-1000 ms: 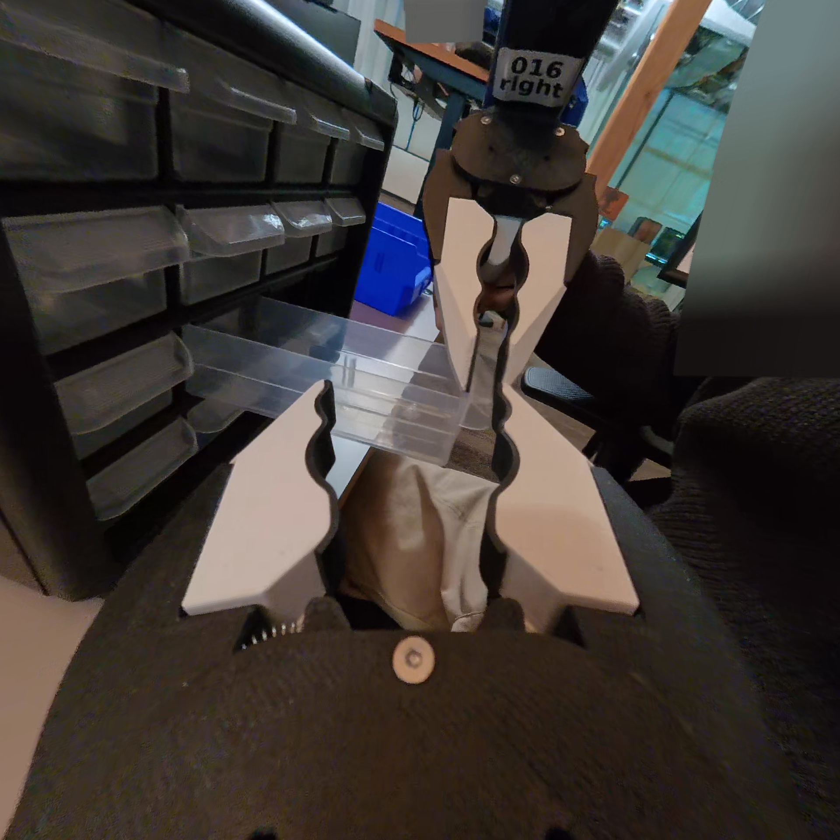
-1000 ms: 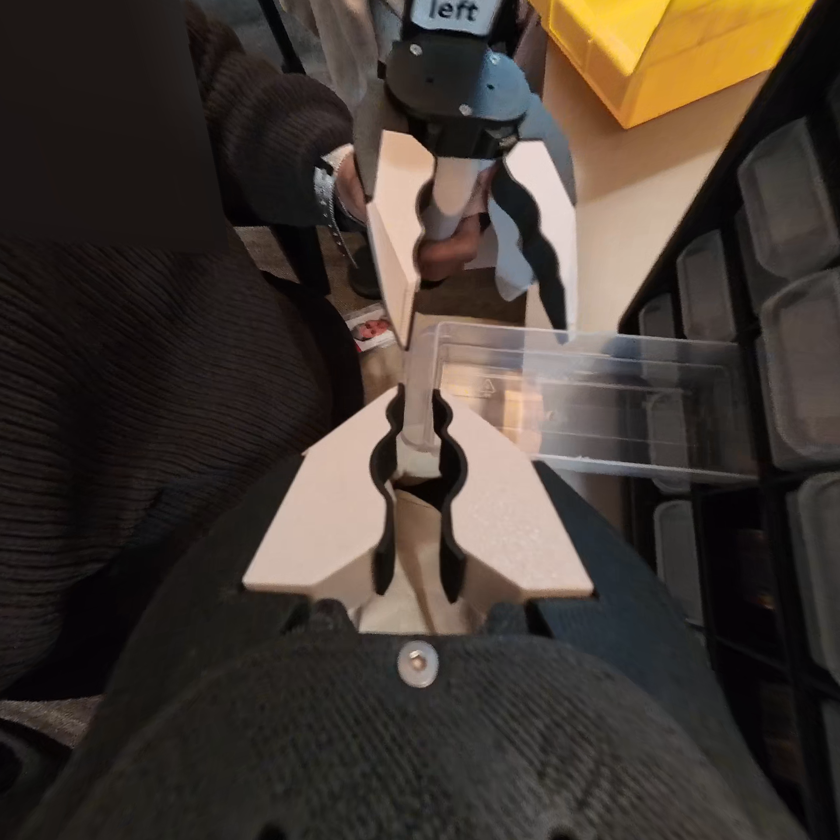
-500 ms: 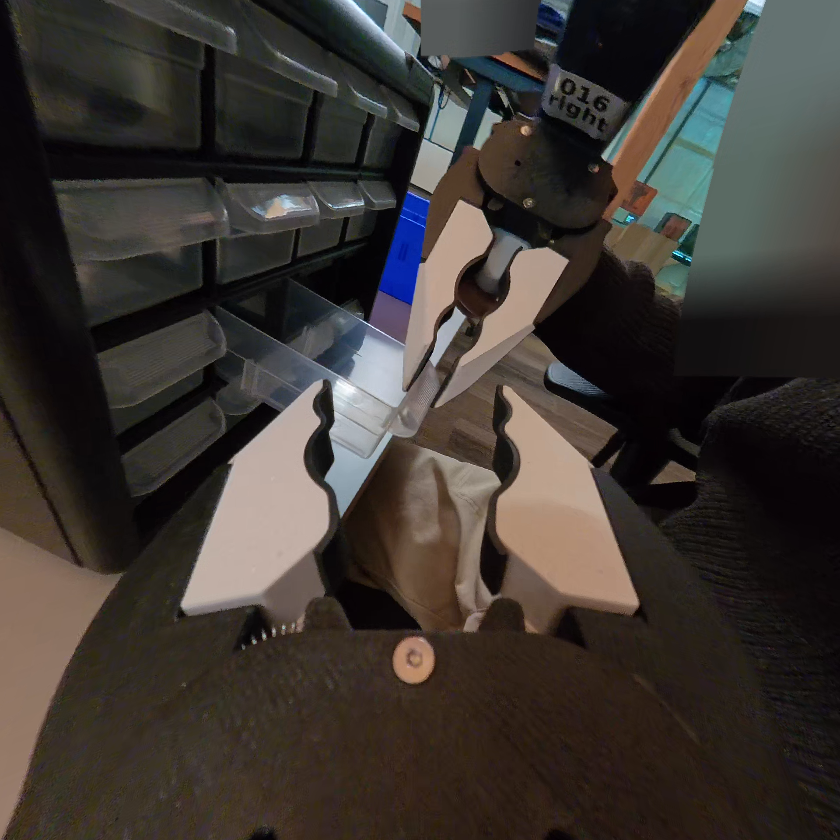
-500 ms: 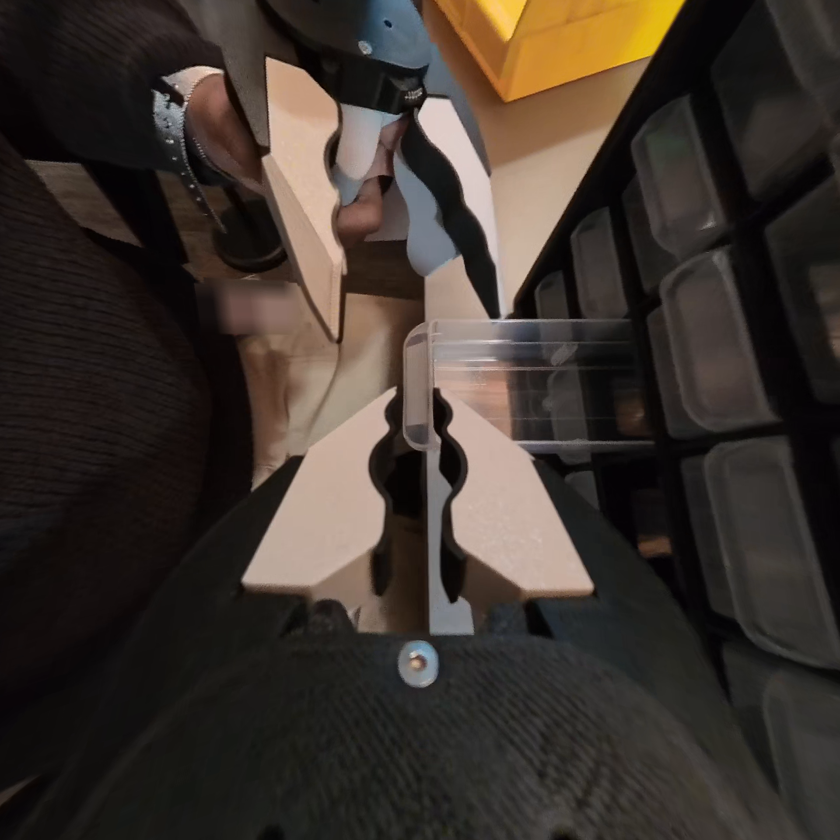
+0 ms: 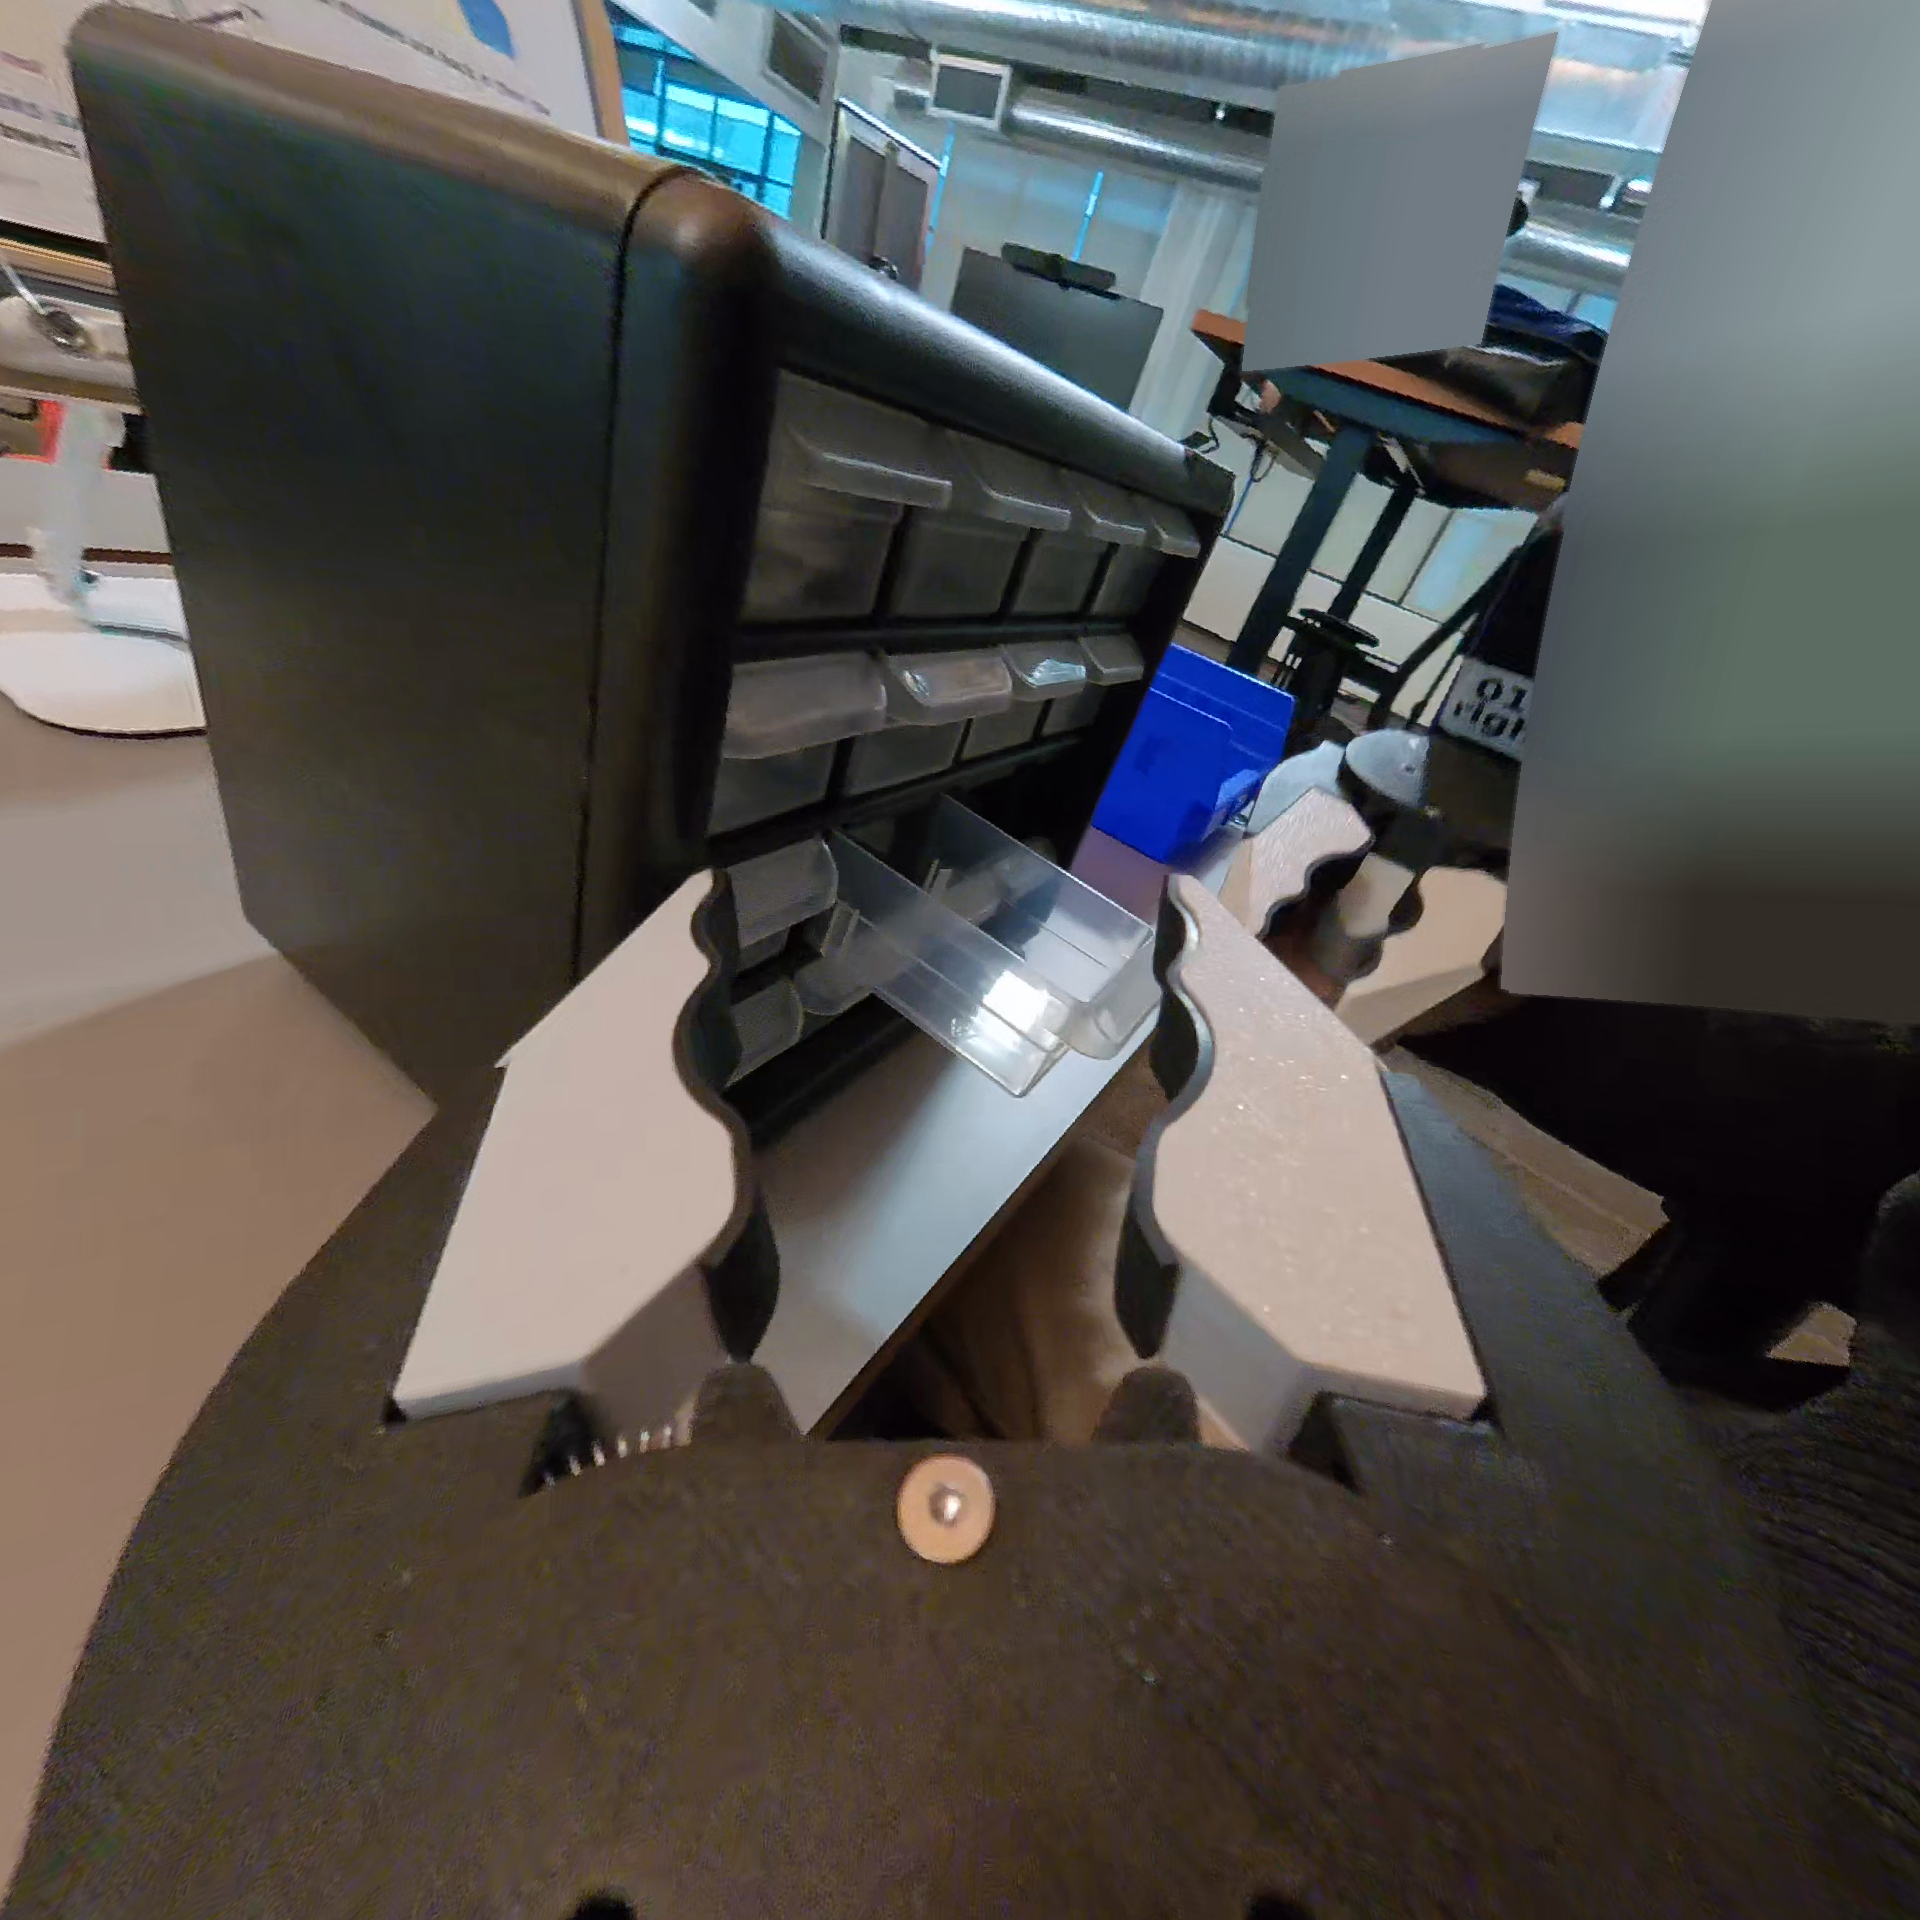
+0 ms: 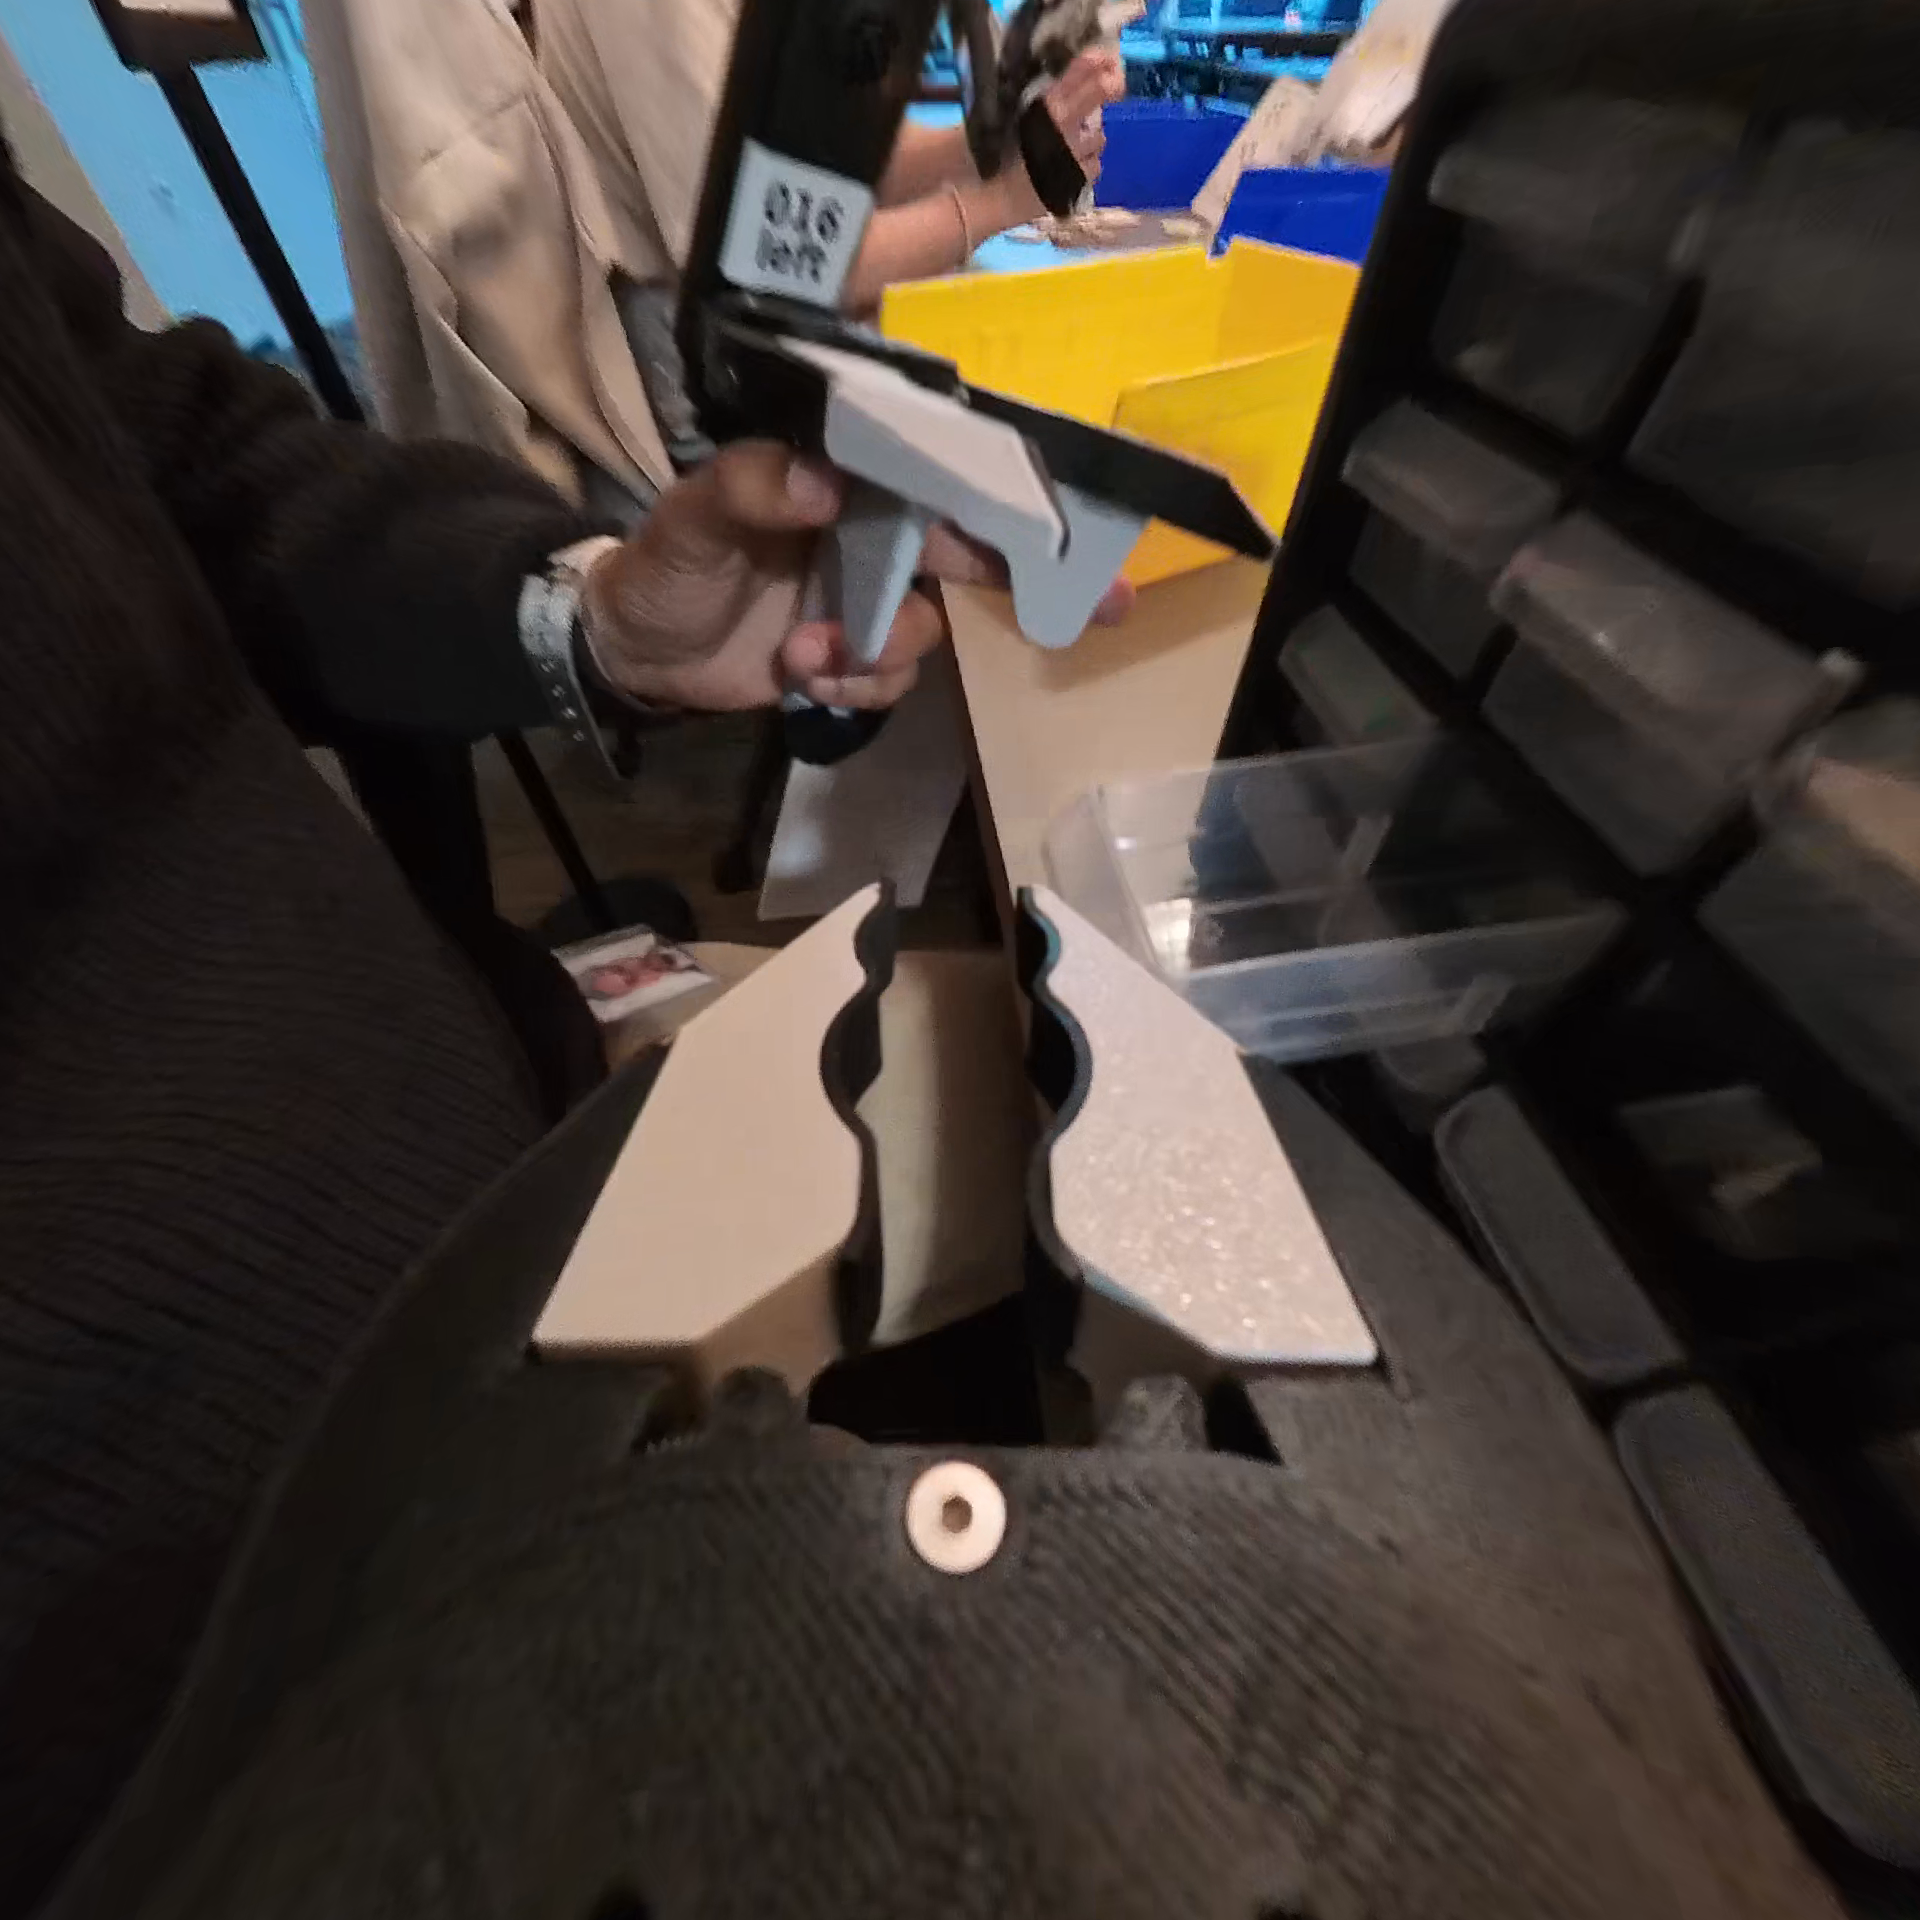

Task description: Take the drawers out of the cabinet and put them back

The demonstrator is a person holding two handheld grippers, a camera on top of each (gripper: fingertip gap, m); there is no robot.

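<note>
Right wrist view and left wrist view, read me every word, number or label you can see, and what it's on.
I don't repeat writing; these things bear it.
White label on the left gripper: printed, legible.
White label on the right gripper: partly hidden.
Poster behind the cabinet: blurred.
Clear drawer: no writing visible.
</note>
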